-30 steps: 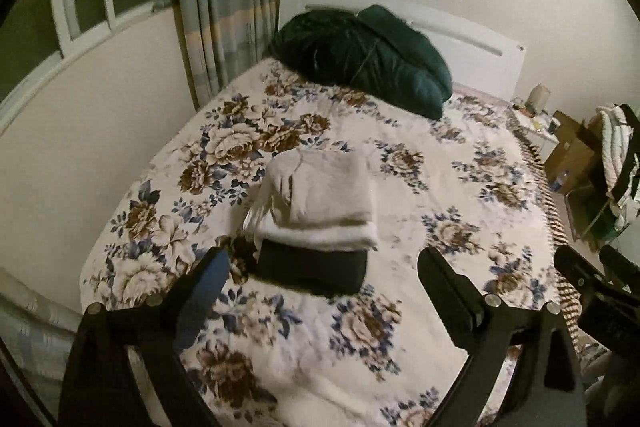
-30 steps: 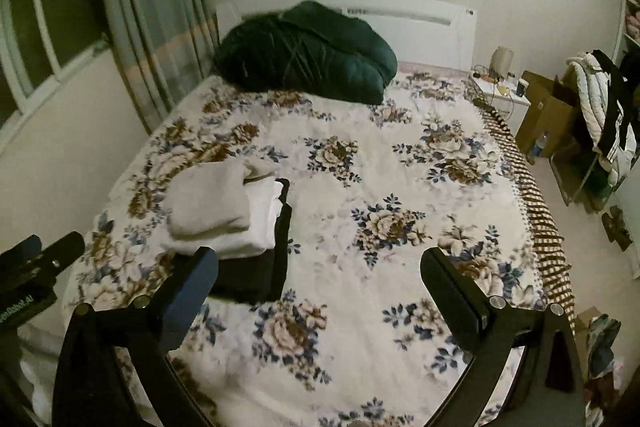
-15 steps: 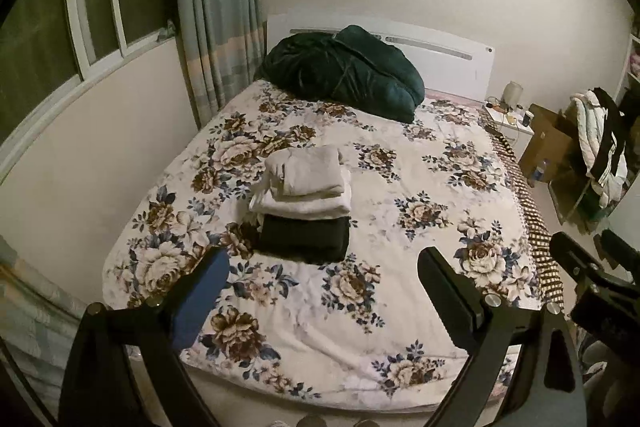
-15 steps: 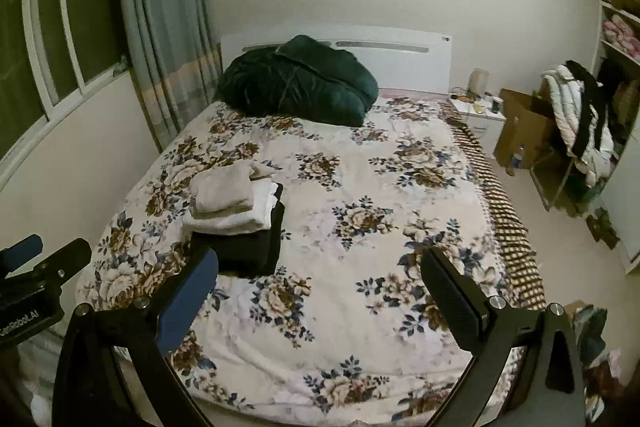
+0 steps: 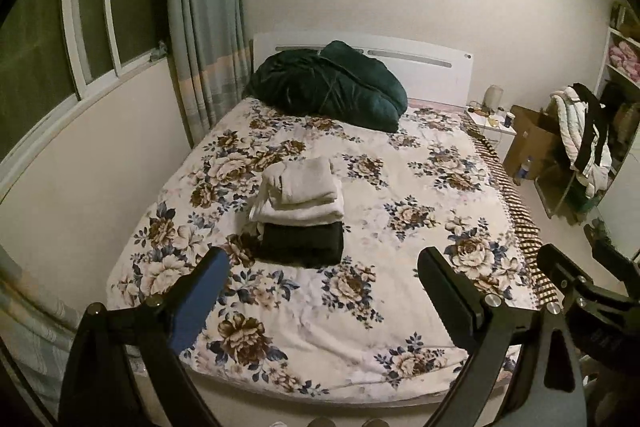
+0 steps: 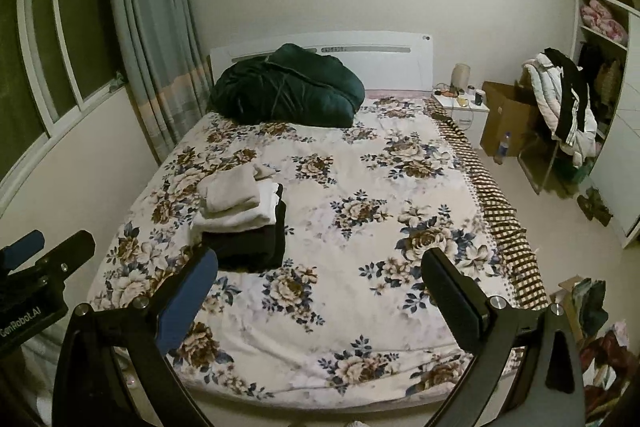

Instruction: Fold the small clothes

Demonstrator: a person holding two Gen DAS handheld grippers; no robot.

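A stack of folded clothes lies on the floral bedspread (image 5: 400, 267): a beige piece (image 5: 306, 179) on top, a white piece (image 5: 298, 213) under it, a black piece (image 5: 302, 243) at the bottom. The same stack (image 6: 240, 215) shows left of centre in the right wrist view. My left gripper (image 5: 322, 275) is open and empty, held back from the foot of the bed. My right gripper (image 6: 320, 275) is open and empty, also back from the bed. The right gripper's body (image 5: 580, 287) shows at the right edge of the left wrist view.
A dark green duvet (image 5: 328, 87) is bundled at the white headboard (image 5: 420, 67). A curtain (image 5: 204, 27) and window are on the left. A nightstand (image 6: 464, 103), cardboard box (image 6: 508, 119), chair with clothes (image 6: 560, 107) and shelves stand on the right. Clothes lie on the floor (image 6: 600, 327).
Both grippers have pulled back and up from the bed. The stack looks smaller and farther, and the whole bed and the room's right side have come into view.
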